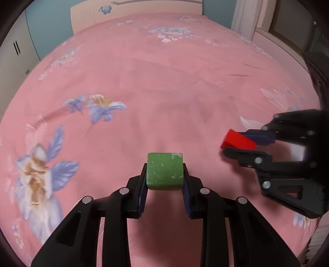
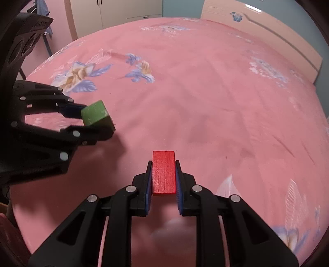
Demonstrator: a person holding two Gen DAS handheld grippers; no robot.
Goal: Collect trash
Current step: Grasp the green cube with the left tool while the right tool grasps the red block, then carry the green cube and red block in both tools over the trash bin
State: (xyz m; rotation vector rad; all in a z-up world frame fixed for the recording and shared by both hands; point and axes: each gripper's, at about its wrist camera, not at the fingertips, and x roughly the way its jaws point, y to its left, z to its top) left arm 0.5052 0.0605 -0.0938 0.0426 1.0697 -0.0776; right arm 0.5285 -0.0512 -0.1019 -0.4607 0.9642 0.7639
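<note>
Over pink bedspread (image 1: 164, 82) | left hand-held gripper (image 1: 164, 174) clamps green cube (image 1: 164, 171) | right hand-held gripper (image 2: 163, 176) clamps red block (image 2: 163, 172)

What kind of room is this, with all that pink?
Most likely a bedroom. The pink floral bedsheet covers a wide bed, a pale headboard stands at its far end, and a wardrobe with tall doors lines the wall beyond. A curtain hangs beside a window.

A: What lies ahead of both tongs?
B: Open pink bedsheet (image 1: 164, 82), unobstructed up to the headboard (image 2: 267, 35).
A: And sideways?
B: The left tongs (image 2: 98, 121), clamping a green block (image 2: 96, 116), stand near the right tongs (image 2: 163, 176), which grip a red block (image 2: 163, 172).
</note>
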